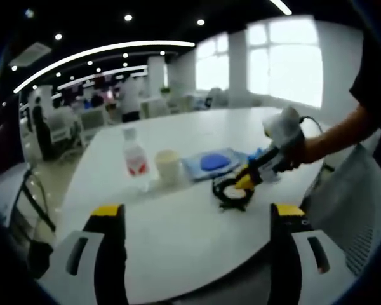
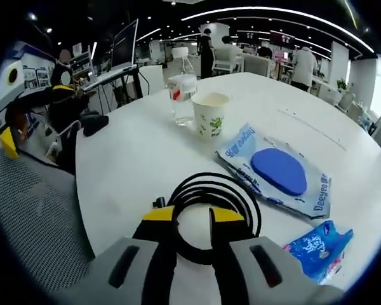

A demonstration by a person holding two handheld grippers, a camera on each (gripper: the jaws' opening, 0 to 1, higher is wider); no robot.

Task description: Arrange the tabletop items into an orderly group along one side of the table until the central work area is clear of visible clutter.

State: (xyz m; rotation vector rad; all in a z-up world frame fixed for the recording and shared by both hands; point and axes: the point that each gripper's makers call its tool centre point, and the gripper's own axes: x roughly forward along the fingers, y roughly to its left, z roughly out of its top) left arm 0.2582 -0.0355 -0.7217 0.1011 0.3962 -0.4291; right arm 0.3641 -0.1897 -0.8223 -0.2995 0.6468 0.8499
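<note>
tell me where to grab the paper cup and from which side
Grip the paper cup around its mid wall, fingers straddling it from the side facing the coiled cable. It stands upright and open-topped, and the water bottle crowds its far side, so a top or far-side approach looks worse.

An open-plan office: rows of desks (image 1: 92, 117), a monitor (image 2: 124, 43), ceiling light strips (image 1: 101, 54), mesh chairs (image 2: 32, 210).
</note>
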